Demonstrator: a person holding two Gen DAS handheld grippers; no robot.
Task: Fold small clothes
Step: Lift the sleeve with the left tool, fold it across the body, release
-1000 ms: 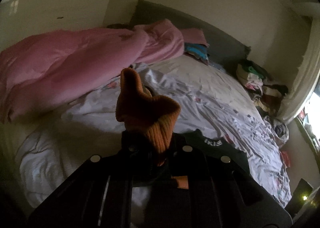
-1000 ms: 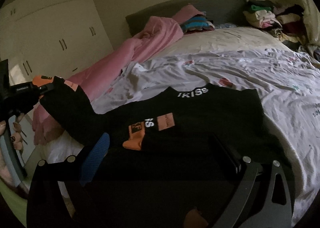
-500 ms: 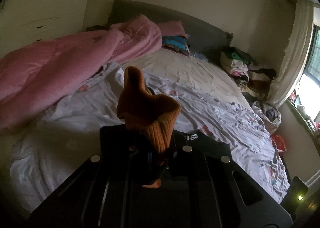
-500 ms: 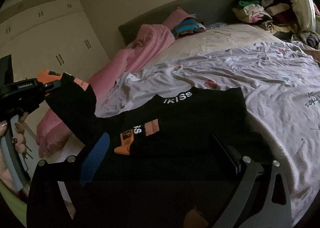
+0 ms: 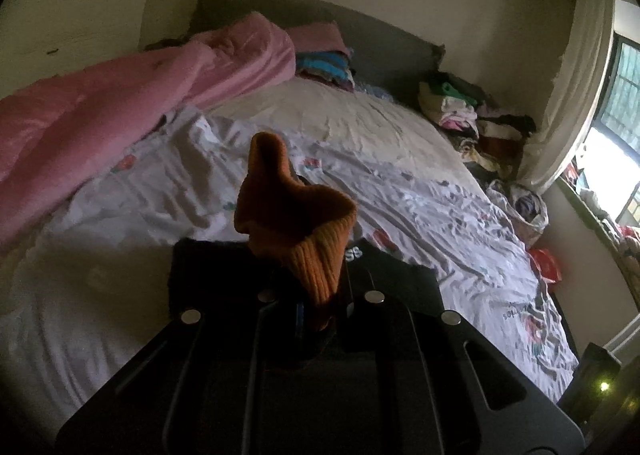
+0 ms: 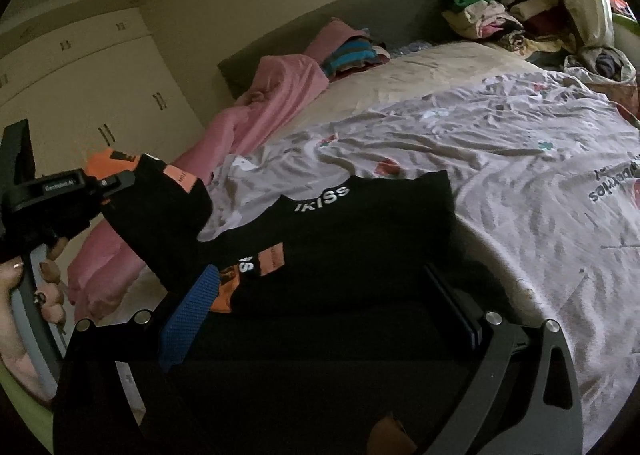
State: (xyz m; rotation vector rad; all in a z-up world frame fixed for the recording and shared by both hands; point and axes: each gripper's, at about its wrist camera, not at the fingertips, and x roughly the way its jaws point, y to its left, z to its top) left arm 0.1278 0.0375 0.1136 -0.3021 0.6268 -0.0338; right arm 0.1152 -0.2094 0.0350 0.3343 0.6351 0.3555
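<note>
Garment: black sweater (image 6: 340, 239) spread on the printed bedsheet (image 6: 520, 183), its body flat.
Sleeve: the orange cuff (image 5: 304, 223) is pinched in the left gripper (image 5: 316, 311) and held off the bed.
Change: over the last second the sleeve swings inward toward the chest.
Right gripper (image 6: 324, 311): fingers spread, grasping nothing.
Meaning: sleeve fold likely under way.

The black garment (image 6: 340, 239) at frame centre reads "IKISS" in white at its neckline; the printed bedsheet (image 6: 540, 175), right edge, shows "…wberries".
</note>
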